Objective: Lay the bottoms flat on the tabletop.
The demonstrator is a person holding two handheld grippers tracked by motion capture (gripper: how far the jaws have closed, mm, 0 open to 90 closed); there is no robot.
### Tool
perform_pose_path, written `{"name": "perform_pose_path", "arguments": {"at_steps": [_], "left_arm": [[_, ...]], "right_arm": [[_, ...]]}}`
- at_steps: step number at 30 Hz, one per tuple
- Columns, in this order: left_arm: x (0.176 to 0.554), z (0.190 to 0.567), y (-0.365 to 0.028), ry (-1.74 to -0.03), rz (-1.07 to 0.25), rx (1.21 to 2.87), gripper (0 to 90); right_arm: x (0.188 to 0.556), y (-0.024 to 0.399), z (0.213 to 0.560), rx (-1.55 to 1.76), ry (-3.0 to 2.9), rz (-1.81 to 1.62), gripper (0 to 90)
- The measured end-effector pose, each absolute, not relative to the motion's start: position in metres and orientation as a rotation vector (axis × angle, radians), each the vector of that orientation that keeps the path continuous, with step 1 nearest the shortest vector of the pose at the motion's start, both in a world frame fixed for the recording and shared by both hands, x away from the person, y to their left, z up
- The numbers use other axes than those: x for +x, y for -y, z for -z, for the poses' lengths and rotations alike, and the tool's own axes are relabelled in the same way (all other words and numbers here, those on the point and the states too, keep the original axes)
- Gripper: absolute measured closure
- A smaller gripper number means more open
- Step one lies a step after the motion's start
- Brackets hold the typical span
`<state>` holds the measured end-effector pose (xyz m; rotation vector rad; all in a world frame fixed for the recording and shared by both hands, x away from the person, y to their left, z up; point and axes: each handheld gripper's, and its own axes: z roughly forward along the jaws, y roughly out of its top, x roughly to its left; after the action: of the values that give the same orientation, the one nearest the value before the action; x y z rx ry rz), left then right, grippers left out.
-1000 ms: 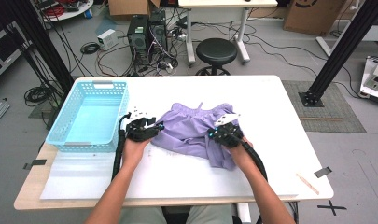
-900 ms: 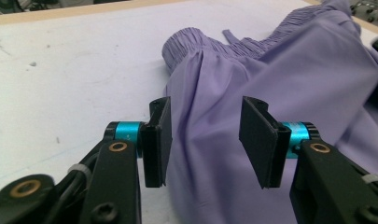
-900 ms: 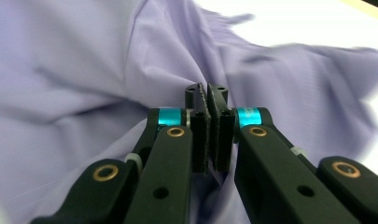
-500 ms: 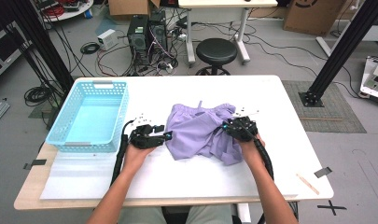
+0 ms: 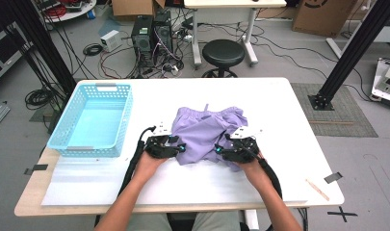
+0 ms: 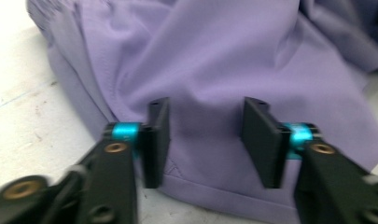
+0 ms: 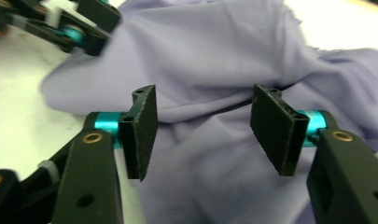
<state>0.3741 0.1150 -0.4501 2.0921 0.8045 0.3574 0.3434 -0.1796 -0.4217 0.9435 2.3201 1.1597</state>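
Cataloguing from largest to smallest.

White table (image 5: 298, 120): broad work surface; everything listed sits on it.

Blue basket (image 5: 67, 130): perforated plastic, at the far left of the table, nothing in it, well apart from the garment.

Purple garment (image 5: 202, 132): a pair of lilac shorts, rumpled into a loose heap at the middle of the table, its waistband side toward the far edge and a stitched hem (image 6: 210, 198) along the near edge. Judged light, soft and limp; it will drape and fold rather than hold a shape, is not fragile, and its smooth weave may slide between flat pads unless a doubled layer is taken. Best holds appear to be the hem or a corner at the near edge, where the fabric is thicker, one hold on each side so it can be lifted spread.

Left gripper (image 6: 205, 140): at the garment's near-left edge, tips over the cloth just above the hem. Jaws stand apart with fabric lying between and below them, not pinched; they have just been closing.

Right gripper (image 7: 205, 135): at the garment's near-right edge, over a raised fold. Jaws spread, pads clear of the cloth, nothing pinched; they have just been opening.

Wooden stick (image 5: 318, 188): small, lying at the near right corner, away from the work.
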Motion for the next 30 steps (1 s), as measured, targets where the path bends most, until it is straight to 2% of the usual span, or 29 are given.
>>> {"name": "perform_pose_path", "arguments": {"at_steps": [1,3,10,14,15,18,20,23,30], "left_arm": [[0.373,0.451,-0.111,-0.8,-0.39,2.128,78.6],[0.373,0.45,-0.107,-0.798,-0.439,2.143,88.9],[0.386,0.441,-0.129,-0.933,-0.546,2.012,89.7],[0.386,0.437,-0.135,-0.914,-0.499,1.931,89.3],[0.384,0.438,-0.133,-0.901,-0.489,1.925,86.9],[0.385,0.442,-0.129,-0.908,-0.411,1.9,65.3],[0.384,0.444,-0.126,-0.896,-0.386,1.917,57.6],[0.383,0.446,-0.122,-0.867,-0.362,1.948,51.7],[0.386,0.45,-0.115,-0.859,-0.322,2.031,51.2]], "right_arm": [[0.341,0.179,0.424,0.944,-2.331,-1.175,46.2],[0.338,0.178,0.427,0.932,-2.354,-1.193,52.1],[0.325,0.18,0.433,0.916,-2.378,-1.183,73.1],[0.319,0.172,0.438,0.84,-2.448,-1.193,75.1],[0.319,0.168,0.439,0.824,-2.462,-1.178,74.3],[0.322,0.157,0.445,0.811,-2.488,-1.113,64.6],[0.326,0.149,0.449,0.815,-2.486,-1.017,67.7],[0.331,0.151,0.447,0.855,-2.464,-0.99,86.0],[0.329,0.16,0.442,0.832,-2.575,-1.162,88.0]]}}
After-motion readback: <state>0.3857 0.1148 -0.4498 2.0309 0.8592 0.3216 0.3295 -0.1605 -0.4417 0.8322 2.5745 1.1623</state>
